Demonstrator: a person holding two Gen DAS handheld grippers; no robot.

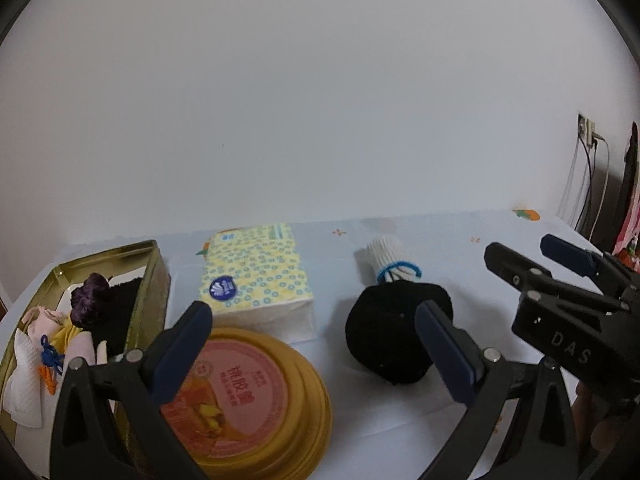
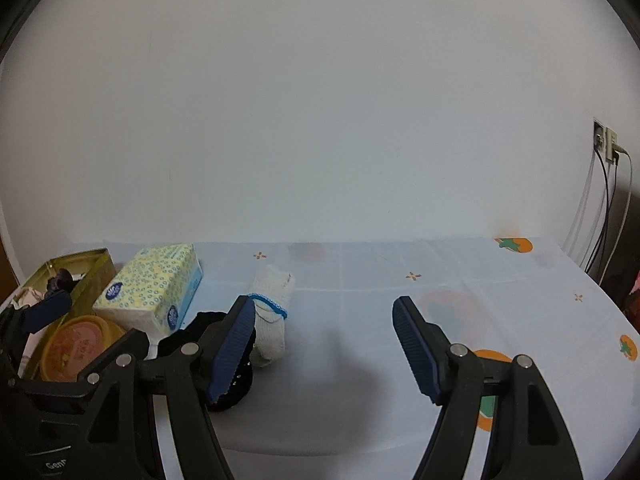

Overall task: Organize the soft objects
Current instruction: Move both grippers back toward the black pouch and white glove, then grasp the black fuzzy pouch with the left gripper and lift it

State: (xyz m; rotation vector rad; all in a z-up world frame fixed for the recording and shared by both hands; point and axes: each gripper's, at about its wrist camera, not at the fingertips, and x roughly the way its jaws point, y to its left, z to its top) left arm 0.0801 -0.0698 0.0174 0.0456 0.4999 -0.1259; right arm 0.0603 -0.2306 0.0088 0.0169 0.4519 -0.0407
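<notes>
A black soft bundle [image 1: 396, 328] lies on the light blue tablecloth [image 1: 460, 236], touching a rolled white sock [image 1: 386, 248] ringed by a blue hair tie [image 1: 400, 270]. An open gold tin [image 1: 150, 280] at the left holds a purple scrunchie [image 1: 90, 290], a dark cloth, pink and yellow soft pieces and white paper. My left gripper [image 1: 316, 340] is open above the table, nothing between its fingers. My right gripper [image 2: 324, 320] is also open and empty, to the right of the sock [image 2: 274, 312] and the black bundle [image 2: 224, 360]. It shows in the left wrist view as right gripper [image 1: 524, 248].
A yellow patterned tissue pack [image 1: 256, 272] sits beside the tin, and a round yellow lid with a pink label [image 1: 248, 396] lies in front of it. A white wall backs the table. Cables and a wall socket [image 2: 604, 140] hang at the far right past the table edge.
</notes>
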